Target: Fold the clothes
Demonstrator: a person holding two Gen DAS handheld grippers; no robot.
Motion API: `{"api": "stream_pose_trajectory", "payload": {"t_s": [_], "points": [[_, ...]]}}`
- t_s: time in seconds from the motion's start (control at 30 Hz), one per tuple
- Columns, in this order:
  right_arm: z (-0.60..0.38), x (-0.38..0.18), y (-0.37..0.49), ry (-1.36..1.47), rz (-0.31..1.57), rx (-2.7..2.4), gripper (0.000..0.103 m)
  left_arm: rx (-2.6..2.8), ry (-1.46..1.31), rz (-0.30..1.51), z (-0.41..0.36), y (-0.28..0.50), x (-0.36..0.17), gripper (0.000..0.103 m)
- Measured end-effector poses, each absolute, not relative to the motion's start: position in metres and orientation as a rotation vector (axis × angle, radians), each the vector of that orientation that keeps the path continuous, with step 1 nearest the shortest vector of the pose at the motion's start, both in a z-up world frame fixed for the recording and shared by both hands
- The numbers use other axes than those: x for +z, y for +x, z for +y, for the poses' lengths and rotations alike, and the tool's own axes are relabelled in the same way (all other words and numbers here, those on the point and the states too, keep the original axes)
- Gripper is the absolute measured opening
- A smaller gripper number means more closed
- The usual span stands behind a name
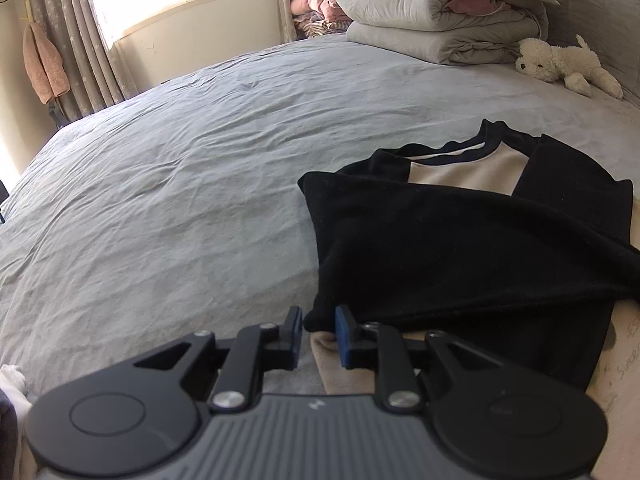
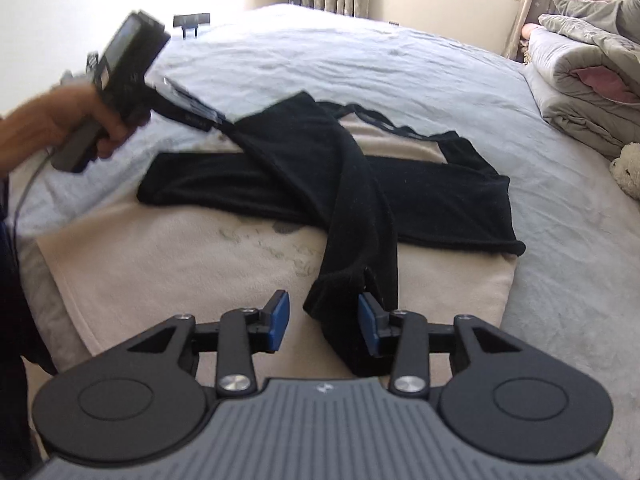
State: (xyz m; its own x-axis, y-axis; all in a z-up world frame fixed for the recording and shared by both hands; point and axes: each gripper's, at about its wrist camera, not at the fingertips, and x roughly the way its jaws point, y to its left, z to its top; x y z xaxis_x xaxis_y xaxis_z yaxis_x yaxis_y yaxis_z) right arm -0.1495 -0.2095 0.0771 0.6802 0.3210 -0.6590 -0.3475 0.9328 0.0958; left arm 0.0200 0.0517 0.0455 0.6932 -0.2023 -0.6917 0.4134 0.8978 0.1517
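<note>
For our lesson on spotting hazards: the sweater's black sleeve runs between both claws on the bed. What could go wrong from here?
1. The right claw stands open around the cuff, which leans on one pad; pulling back may snag and drag it.
2. The left claw holds the black sleeve raised; tugging could shift the other sleeve lying under it.

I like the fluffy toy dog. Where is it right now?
The white toy dog lies at the far right of the left wrist view, on the grey bed sheet, just right of the folded quilts.
</note>
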Motion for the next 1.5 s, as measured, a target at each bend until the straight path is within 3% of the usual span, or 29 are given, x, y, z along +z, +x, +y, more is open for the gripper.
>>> {"api": "stream_pose_trajectory", "payload": {"t_s": [0.07, 0.17, 0.4, 0.43, 0.5, 0.53, 0.7, 0.93, 1.03, 1.2, 1.3, 1.5], "points": [[-0.232, 0.084, -0.144, 0.12, 0.697, 0.336, 0.056, -0.368, 0.273, 0.705, 0.053, 0.016, 0.053, 0.019], [-0.251, 0.071, -0.123, 0.224, 0.76, 0.187, 0.056, -0.436, 0.236, 0.669, 0.047, 0.007, 0.061, 0.019], [-0.236, 0.041, -0.099, 0.15, 0.884, 0.142, 0.049, -0.492, 0.283, 0.734, 0.017, 0.002, 0.037, 0.019], [-0.231, 0.038, -0.099, 0.11, 0.899, 0.142, 0.044, -0.488, 0.286, 0.74, 0.017, 0.003, 0.035, 0.019], [-0.229, 0.032, -0.102, 0.054, 0.922, 0.139, 0.012, -0.48, 0.283, 0.753, 0.019, 0.003, 0.035, 0.019], [-0.229, 0.032, -0.103, 0.052, 0.917, 0.142, 0.002, -0.476, 0.282, 0.76, 0.021, 0.003, 0.035, 0.019], [-0.253, 0.054, -0.106, 0.02, 0.785, -0.011, 0.001, -0.462, 0.279, 0.776, 0.027, 0.004, 0.033, 0.019], [-0.26, 0.043, -0.077, -0.042, 0.834, -0.123, 0.003, -0.456, 0.28, 0.783, 0.029, 0.005, 0.032, 0.019], [-0.252, 0.051, -0.087, -0.083, 0.768, -0.121, 0.014, -0.456, 0.278, 0.784, 0.031, 0.005, 0.033, 0.019], [-0.231, 0.06, -0.11, -0.126, 0.696, 0.057, 0.017, -0.441, 0.232, 0.803, 0.039, 0.012, 0.035, 0.019], [-0.212, 0.053, -0.113, -0.209, 0.725, 0.168, 0.033, -0.439, 0.213, 0.81, 0.041, 0.014, 0.035, 0.019], [-0.195, 0.031, -0.109, -0.336, 0.836, 0.206, 0.033, -0.433, 0.205, 0.815, 0.043, 0.015, 0.033, 0.019]]}}
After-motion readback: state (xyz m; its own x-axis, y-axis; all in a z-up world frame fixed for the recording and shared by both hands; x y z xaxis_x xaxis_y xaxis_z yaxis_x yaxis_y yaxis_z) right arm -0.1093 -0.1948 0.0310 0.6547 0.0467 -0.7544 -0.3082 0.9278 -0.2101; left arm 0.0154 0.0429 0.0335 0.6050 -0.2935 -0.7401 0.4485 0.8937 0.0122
